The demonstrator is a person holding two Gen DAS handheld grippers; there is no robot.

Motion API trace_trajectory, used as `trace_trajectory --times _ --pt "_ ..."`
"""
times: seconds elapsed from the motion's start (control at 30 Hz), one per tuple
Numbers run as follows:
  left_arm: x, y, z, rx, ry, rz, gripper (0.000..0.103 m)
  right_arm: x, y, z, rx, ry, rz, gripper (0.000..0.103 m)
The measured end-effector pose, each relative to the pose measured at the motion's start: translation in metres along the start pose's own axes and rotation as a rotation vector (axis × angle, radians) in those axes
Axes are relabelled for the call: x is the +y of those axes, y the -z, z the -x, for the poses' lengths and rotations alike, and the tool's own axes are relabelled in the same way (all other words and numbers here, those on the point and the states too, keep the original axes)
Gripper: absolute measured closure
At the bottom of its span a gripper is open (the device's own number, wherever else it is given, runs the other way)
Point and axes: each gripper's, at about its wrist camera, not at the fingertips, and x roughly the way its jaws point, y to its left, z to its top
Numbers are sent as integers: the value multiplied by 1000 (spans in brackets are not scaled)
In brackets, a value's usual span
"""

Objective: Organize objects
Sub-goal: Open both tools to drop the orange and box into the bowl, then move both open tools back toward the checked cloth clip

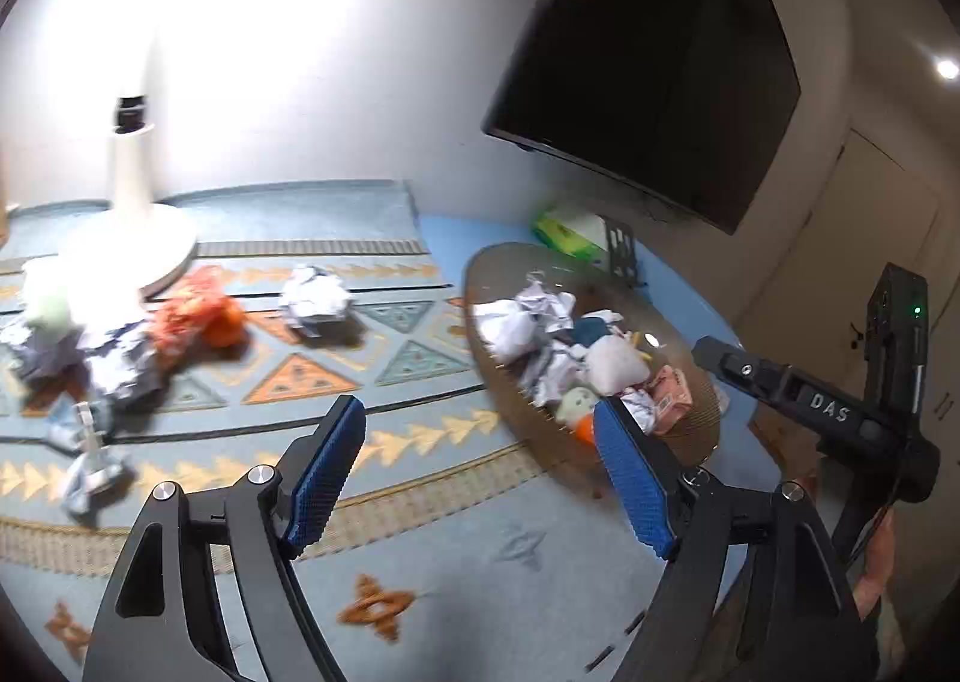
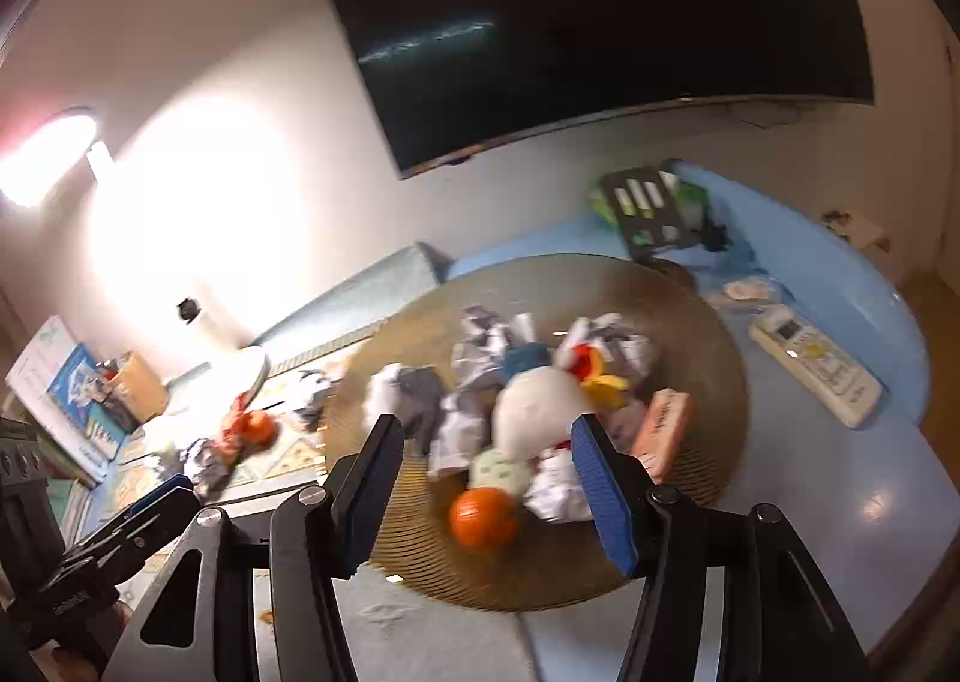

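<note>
A: Right gripper [image 2: 483, 493] hung over the round woven tray [image 2: 708, 322], jaws wide apart and empty, the orange [image 2: 483, 517] lying just beyond them.

B: Left gripper [image 1: 480, 472], also gaping and empty, faced the crumpled paper ball [image 1: 315, 298] farther off on the desk, slightly left.

We saw a dark television [image 1: 648, 64] hanging on the white wall [image 1: 372, 82], with a white lamp base [image 1: 135, 238] standing below and to its left on the patterned blue rug [image 1: 420, 562]. A white remote control [image 2: 816, 364] lay on the plain blue mat [image 2: 870, 286]. Books and boxes [image 2: 66, 388] were stacked at the far left, too blurred to read.
</note>
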Motion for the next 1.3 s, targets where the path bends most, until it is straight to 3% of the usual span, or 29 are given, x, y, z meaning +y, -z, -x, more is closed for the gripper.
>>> trace_trajectory --times 0.07,0.1,0.13,0.2,0.23,0.37,0.4,0.47,0.53,0.57,0.7,0.87,1.3 --pt "27 15 29 -38 -87 15 23 44 13 1 -28 -71 81 25" --pt "41 24 40 -53 -158 26 13 67 23 -1 -43 -94 116 14" --pt "57 35 52 -62 -253 37 1 90 35 -7 -46 -116 156 9" --pt "92 56 69 -69 -444 84 1 135 63 -32 -19 -124 267 7" --pt "110 61 74 -61 -489 121 1 154 75 -49 12 -110 319 7" --pt "162 64 93 -93 -553 176 1 189 106 -99 44 -20 427 9" --pt "169 65 93 -100 -554 187 1 193 107 -104 52 39 454 16" --pt "182 69 91 -95 -518 239 1 196 112 -90 -23 49 482 15" --pt "184 69 94 -114 -490 271 1 196 115 -80 -80 54 494 0" --pt "183 71 96 -122 -496 271 1 198 115 -78 -93 75 497 0" --pt "183 74 96 -120 -501 288 1 195 109 -90 -39 115 471 0" --pt "184 74 92 -101 -501 287 1 186 105 -108 67 60 428 0" --pt "188 76 97 -124 -495 318 1 194 110 -106 66 46 476 0"
